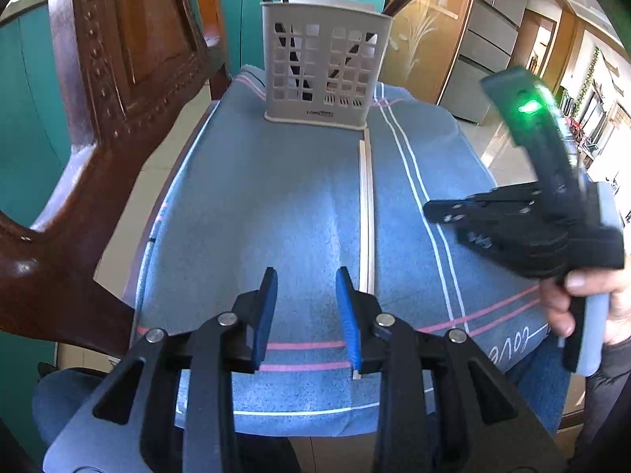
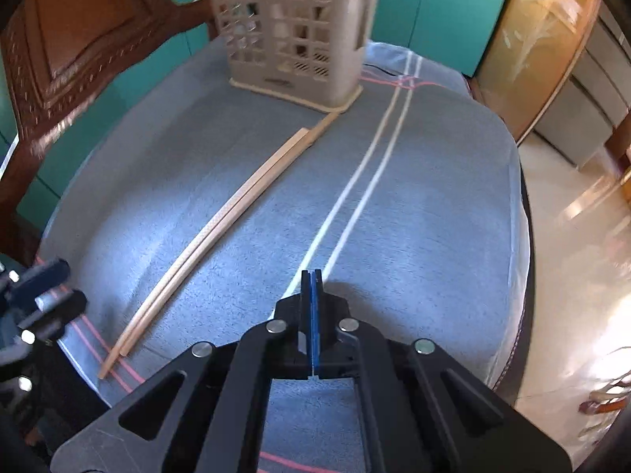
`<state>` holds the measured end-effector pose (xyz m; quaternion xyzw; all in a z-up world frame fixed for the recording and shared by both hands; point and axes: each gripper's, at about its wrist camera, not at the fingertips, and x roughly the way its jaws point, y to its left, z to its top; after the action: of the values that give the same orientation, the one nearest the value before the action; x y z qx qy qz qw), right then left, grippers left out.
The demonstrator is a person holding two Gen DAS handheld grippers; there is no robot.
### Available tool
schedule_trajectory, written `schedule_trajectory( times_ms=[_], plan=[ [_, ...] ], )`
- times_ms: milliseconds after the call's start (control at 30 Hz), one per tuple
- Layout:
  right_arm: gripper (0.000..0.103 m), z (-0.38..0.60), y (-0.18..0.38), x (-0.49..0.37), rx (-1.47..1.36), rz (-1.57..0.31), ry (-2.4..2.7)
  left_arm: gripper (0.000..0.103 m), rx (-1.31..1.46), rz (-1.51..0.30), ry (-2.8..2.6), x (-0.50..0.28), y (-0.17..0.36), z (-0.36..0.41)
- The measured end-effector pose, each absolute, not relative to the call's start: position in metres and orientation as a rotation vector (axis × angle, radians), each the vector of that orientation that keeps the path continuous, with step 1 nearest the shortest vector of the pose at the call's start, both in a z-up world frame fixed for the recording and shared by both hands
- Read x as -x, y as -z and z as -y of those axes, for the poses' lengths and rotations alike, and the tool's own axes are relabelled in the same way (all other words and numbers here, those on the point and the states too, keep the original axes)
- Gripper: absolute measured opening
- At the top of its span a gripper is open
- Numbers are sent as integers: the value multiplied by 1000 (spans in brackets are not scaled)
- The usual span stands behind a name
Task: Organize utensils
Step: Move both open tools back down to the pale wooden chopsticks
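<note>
With the left tongs (image 1: pixel 305 283) standing partly open and empty just over the near end of the towel (image 1: pixel 244 197), pair of pale wooden chopsticks (image 1: pixel 366 213) lying right beside the right-hand pad. Right tongs (image 2: pixel 311 276) pressed fully closed on nothing, well to the side. Light, stiff, thin, likely to roll or split apart; best pinched together near the close tips. Farther off, slotted utensil holder (image 1: pixel 321 67), apparently holding dark utensils already, far ends of the sticks nearly touching its base.

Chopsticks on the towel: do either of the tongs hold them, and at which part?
Neither. The left tongs stand open beside the chopsticks; the right tongs are shut on nothing.
</note>
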<state>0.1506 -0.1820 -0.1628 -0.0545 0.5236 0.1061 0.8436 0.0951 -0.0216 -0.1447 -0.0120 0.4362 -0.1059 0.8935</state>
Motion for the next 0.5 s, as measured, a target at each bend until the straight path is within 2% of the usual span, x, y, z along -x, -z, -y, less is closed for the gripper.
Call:
schedule_trajectory(
  times_ms=[100,233,433,500],
  plan=[
    [8,185,162,-155,69,-1103,-216,31,30,-922,226,-96,148,24],
    [31,177,165,-161,37,-1106,-226,34,15,-933,234,-98,152,29],
    [34,155,169,-170,74,-1083,-211,35,4,-948,235,-99,155,31],
    [28,147,170,-170,107,-1069,-215,35,2,-956,235,-101,157,32]
  ],
)
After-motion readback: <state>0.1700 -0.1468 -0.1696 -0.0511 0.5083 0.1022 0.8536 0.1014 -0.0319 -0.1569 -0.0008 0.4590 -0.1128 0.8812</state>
